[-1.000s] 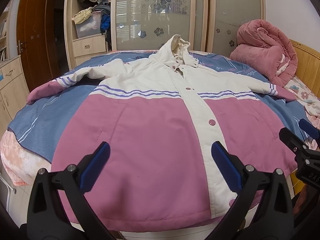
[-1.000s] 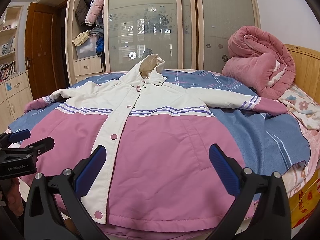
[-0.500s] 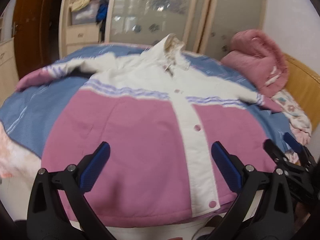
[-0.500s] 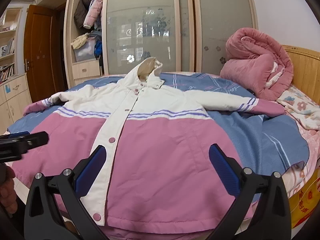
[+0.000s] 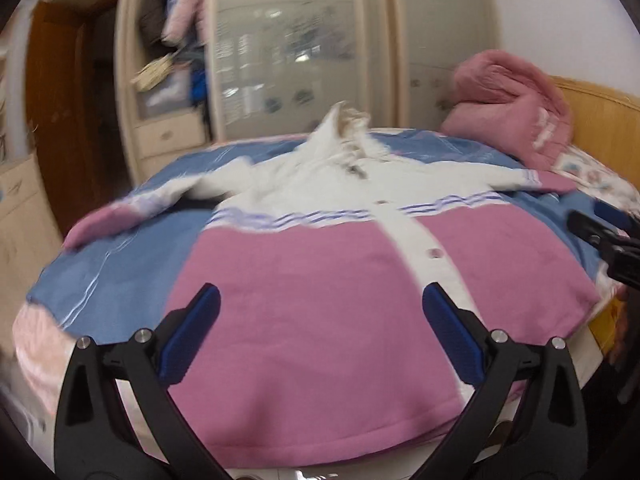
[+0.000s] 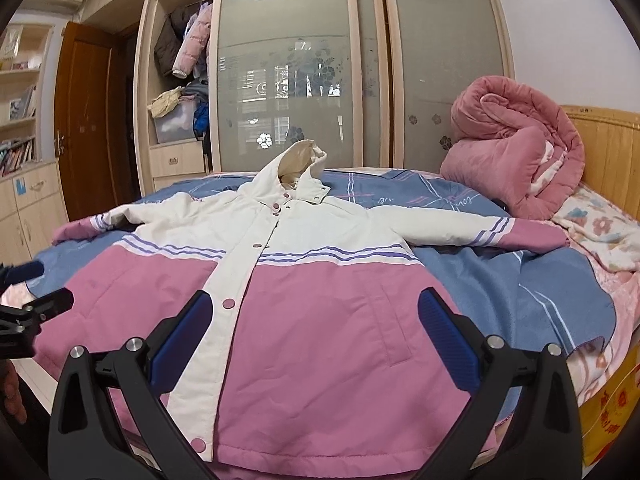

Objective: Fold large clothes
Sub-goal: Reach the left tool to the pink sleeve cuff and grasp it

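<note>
Since a second ago the left wrist view has swung left and gone blurred with motion, while the right wrist view has barely changed. The left gripper point(image 5: 320, 336) hangs with its fingers spread wide over the pink hem of the jacket point(image 5: 328, 280), holding nothing. The jacket, white above and pink below, lies buttoned and face up on the bed point(image 5: 120, 272), sleeves stretched out to both sides and hood pointing at the wardrobe point(image 5: 288, 52). The right gripper point(image 6: 316, 340) is likewise spread and empty above the hem.

Only the right wrist view is sharp enough to show the pink buttons point(image 6: 229, 303) down the white placket and a bookshelf point(image 6: 18, 120) at the far left; it also catches the left gripper at its left edge. The left view shows the right gripper at its right edge.

A blue sheet point(image 6: 500, 280) covers the bed. A rolled pink quilt point(image 6: 516, 148) rests against the wooden headboard point(image 6: 608, 152), and a brown door point(image 6: 86, 120) stands left of the wardrobe.
</note>
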A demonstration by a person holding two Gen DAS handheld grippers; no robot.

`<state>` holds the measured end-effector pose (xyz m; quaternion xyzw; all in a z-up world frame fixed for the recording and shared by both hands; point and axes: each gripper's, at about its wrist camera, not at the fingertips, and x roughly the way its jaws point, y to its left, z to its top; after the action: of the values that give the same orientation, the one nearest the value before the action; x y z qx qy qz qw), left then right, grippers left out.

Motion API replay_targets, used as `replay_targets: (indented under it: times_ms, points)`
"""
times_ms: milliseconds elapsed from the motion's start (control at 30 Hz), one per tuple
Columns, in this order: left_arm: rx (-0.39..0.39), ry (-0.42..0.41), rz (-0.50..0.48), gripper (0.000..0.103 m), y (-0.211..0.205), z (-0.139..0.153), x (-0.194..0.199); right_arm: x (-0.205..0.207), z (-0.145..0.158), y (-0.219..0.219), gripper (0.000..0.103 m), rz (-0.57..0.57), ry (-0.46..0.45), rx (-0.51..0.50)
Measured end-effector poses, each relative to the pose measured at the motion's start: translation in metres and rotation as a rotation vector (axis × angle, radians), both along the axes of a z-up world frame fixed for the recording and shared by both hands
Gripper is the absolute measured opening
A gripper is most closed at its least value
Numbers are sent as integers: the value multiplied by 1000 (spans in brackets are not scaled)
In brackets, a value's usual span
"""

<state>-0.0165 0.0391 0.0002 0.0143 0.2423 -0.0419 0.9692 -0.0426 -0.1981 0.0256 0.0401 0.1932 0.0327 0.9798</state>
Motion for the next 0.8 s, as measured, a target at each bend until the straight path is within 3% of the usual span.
replay_targets:
  times_ms: [100, 200, 267, 367, 433, 567, 667, 733, 800]
  points:
    - [-236, 20, 58, 101, 52, 9, 4, 4, -2, -5, 102, 14, 30, 34]
    - [-402, -28, 171, 101, 112, 15, -4, 5, -2, -8, 102, 27, 42, 71]
    - [-410, -32, 253, 101, 142, 18, -3, 4, 0, -11, 102, 33, 38, 82]
    - [-343, 20, 438, 101, 188, 26, 6, 6, 1, -15, 102, 45, 38, 103]
    - [-339, 27, 480, 101, 215, 29, 8, 9, 1, -17, 102, 52, 45, 120]
    - [-388, -35, 488, 101, 266, 47, 6, 15, 3, -20, 102, 73, 53, 174]
    - [-466, -94, 420, 101, 300, 64, 18, 18, 4, -18, 102, 82, 54, 176]
    - [-599, -82, 356, 101, 331, 69, 39, 19, 4, -17, 102, 83, 52, 175]
    - [-677, -68, 344, 101, 357, 66, 62, 19, 5, -16, 102, 82, 49, 173]
